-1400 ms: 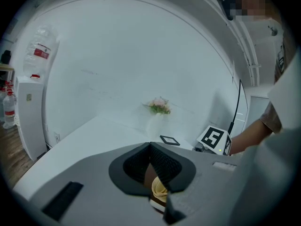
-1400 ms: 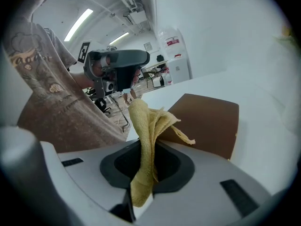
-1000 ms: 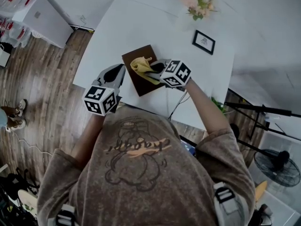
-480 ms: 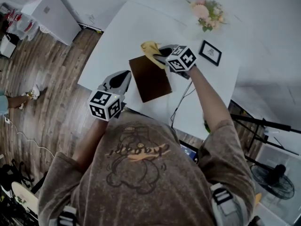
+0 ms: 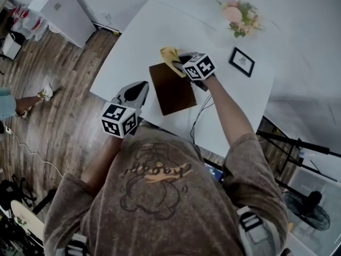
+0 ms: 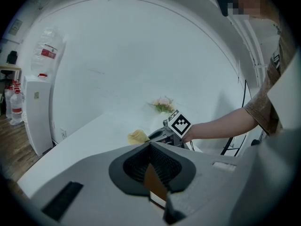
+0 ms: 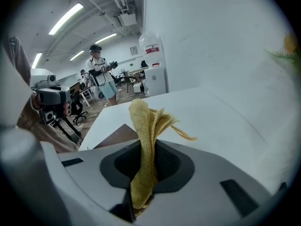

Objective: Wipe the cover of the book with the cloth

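Right gripper [image 5: 180, 63] clamps cloth [image 5: 169, 54] just past book [image 5: 173, 89] far edge, on surface [image 5: 133, 41]. Left gripper [image 5: 140, 88] pinches book's left edge. Stroke end; further passes likely remain.

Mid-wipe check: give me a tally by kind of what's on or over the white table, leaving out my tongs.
Book: 1
Yellow cloth: 1, clamped in the right tongs
Picture frame: 1
Bunch of flowers: 1
Total: 4
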A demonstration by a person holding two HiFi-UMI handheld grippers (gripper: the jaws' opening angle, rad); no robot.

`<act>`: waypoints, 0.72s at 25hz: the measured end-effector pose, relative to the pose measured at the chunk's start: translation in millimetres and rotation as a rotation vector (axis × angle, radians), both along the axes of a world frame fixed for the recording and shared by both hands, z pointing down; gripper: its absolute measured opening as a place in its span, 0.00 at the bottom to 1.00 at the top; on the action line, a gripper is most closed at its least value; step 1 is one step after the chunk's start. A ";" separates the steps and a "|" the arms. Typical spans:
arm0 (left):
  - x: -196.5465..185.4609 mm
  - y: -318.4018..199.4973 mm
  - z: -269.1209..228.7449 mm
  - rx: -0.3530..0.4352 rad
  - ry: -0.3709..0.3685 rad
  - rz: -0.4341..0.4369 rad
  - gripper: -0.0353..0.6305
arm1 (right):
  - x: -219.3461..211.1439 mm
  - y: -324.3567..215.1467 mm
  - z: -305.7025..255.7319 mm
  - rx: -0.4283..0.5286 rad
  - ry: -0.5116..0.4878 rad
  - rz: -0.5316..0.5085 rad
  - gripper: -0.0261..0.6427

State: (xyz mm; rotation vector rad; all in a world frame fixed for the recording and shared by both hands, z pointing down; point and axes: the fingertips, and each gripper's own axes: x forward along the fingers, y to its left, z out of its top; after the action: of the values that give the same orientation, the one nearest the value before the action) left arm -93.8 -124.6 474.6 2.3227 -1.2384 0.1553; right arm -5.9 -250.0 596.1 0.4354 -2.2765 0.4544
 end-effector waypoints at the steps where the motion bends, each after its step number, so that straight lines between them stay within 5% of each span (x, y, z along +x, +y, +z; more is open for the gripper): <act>1: 0.6 0.3 0.0 0.000 0.000 0.001 0.06 | 0.4 0.7 0.1 0.001 -0.007 0.011 0.13; 18: 21.0 5.3 -2.3 -0.012 0.019 0.042 0.06 | 21.6 68.1 4.5 -0.070 -0.030 -0.075 0.13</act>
State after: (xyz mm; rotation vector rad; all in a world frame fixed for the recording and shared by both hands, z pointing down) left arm -72.8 -119.3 472.3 2.3358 -1.1766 0.1538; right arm 15.8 -181.9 600.6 0.3091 -2.2898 0.5044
